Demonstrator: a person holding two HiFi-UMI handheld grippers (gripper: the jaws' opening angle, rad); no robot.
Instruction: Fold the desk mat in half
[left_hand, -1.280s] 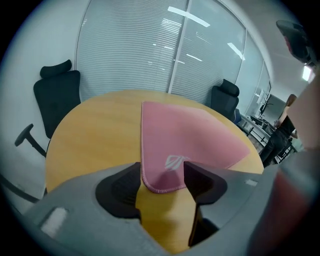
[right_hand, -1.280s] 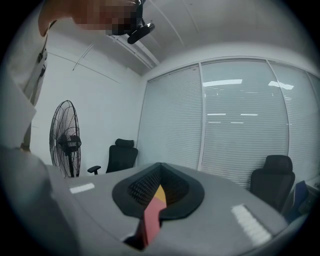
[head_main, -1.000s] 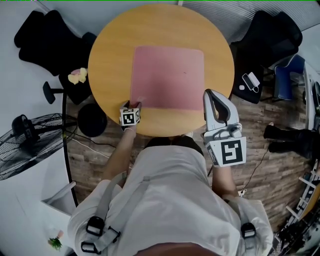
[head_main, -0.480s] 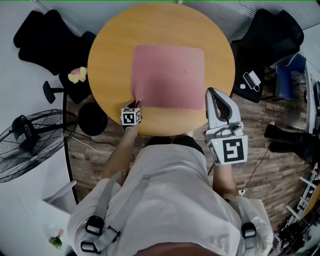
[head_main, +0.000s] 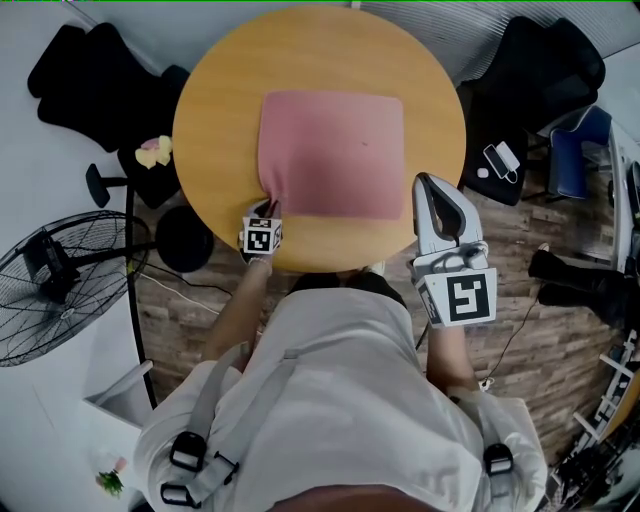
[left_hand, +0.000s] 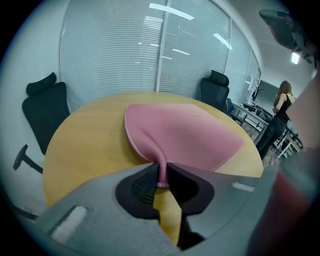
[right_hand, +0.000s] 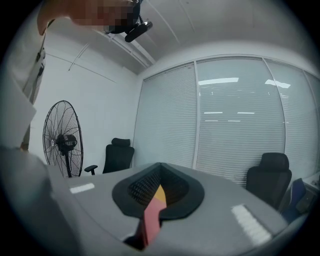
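Observation:
A pink desk mat (head_main: 332, 150) lies flat on the round wooden table (head_main: 215, 120), except its near left corner, which is pinched up into a ridge. My left gripper (head_main: 272, 210) is shut on that corner. Its jaws have just been closing, and in the left gripper view the mat (left_hand: 185, 132) narrows to a thin fold held between the pads of this gripper (left_hand: 161, 172). My right gripper (head_main: 430, 188) hovers just right of the mat's near right corner, jaws together and holding nothing. In the right gripper view only a sliver of mat and table shows below the right gripper (right_hand: 160, 172).
Black office chairs stand at the far left (head_main: 85, 75) and far right (head_main: 545, 60), a phone (head_main: 502, 162) lying on the right one. A floor fan (head_main: 60, 285) stands near left. A person (left_hand: 280, 112) stands far off beyond the table.
The left gripper's jaws closed on the mat's near left corner and raised it, puckering that corner and dragging the mat slightly left. The right gripper edged a little to the right.

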